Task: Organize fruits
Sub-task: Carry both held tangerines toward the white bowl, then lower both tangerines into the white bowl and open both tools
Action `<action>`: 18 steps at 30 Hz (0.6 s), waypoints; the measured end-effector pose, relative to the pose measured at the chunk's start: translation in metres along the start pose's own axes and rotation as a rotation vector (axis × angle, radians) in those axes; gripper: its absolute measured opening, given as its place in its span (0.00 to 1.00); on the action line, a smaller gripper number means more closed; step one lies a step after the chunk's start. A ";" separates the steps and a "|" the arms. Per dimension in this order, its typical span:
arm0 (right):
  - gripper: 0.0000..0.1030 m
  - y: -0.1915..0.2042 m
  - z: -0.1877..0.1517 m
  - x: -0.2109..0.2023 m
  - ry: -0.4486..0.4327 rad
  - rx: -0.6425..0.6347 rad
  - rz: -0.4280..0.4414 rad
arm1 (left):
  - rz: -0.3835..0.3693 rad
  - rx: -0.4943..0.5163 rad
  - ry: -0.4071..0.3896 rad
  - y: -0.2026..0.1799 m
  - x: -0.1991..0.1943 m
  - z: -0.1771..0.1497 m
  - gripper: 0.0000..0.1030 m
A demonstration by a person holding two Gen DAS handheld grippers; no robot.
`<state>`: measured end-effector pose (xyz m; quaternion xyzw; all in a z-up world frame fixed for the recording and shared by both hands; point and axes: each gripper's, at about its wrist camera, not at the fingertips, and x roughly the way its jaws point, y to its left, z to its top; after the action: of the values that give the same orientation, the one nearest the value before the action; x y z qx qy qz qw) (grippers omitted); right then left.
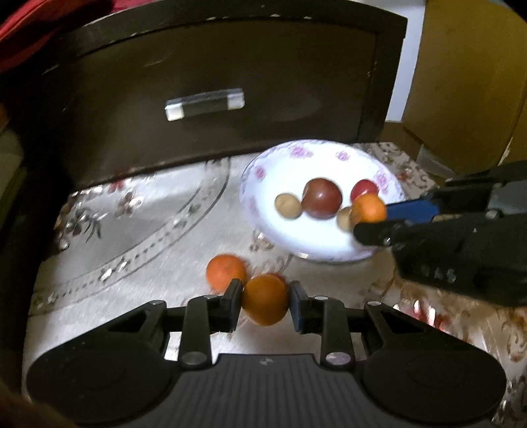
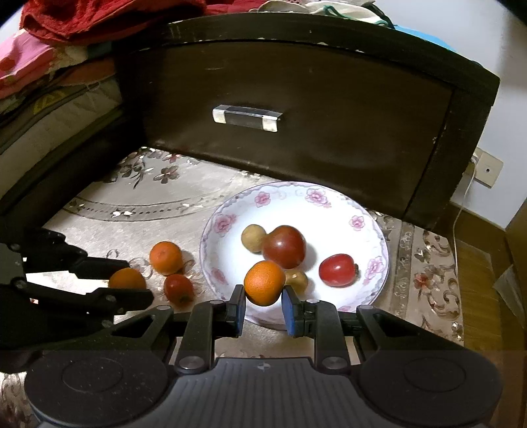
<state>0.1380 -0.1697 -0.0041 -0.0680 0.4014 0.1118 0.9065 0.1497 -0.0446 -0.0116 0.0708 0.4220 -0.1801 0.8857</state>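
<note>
**Q:** On the floral table cloth [image 2: 138,210], at 12 o'clock — what?
**A:** Dark wooden drawer front [image 2: 296,125] with metal handle [image 2: 247,118]; red fabric [image 2: 92,16] piled above it at 11 o'clock.

**Q:** Left claw [image 1: 265,301]?
**A:** Pinching an orange mandarin [image 1: 265,299] between both fingers, low over the cloth at 9 o'clock of the plate [image 2: 230,210]. Just beside it on the cloth: a second mandarin [image 2: 166,257] and a small red fruit [image 2: 178,287].

**Q:** Right claw [image 2: 263,301]?
**A:** Pinching another mandarin [image 2: 264,282], held over the plate's 6 o'clock rim.

**Q:** Inside the plate?
**A:** Large dark-red fruit [image 2: 284,246] at centre; tan fruit [image 2: 253,237] touching it at 10 o'clock; smaller red fruit [image 2: 338,270] at 4 o'clock; another tan fruit [image 2: 298,279] partly hidden behind the held mandarin.
</note>
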 end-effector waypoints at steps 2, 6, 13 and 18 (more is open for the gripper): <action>0.20 -0.001 0.001 0.001 -0.002 0.002 -0.004 | -0.005 0.003 -0.008 -0.002 0.002 0.004 0.35; 0.20 -0.006 0.001 0.003 0.001 0.010 -0.011 | -0.016 0.008 -0.019 -0.005 0.006 0.011 0.35; 0.20 -0.013 0.001 0.010 0.010 0.021 -0.020 | -0.024 0.021 -0.032 -0.011 0.014 0.018 0.35; 0.20 -0.015 0.001 0.014 0.013 0.021 -0.025 | -0.024 0.028 -0.036 -0.013 0.020 0.022 0.35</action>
<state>0.1518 -0.1823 -0.0134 -0.0641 0.4075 0.0959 0.9059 0.1720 -0.0682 -0.0133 0.0746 0.4042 -0.1980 0.8899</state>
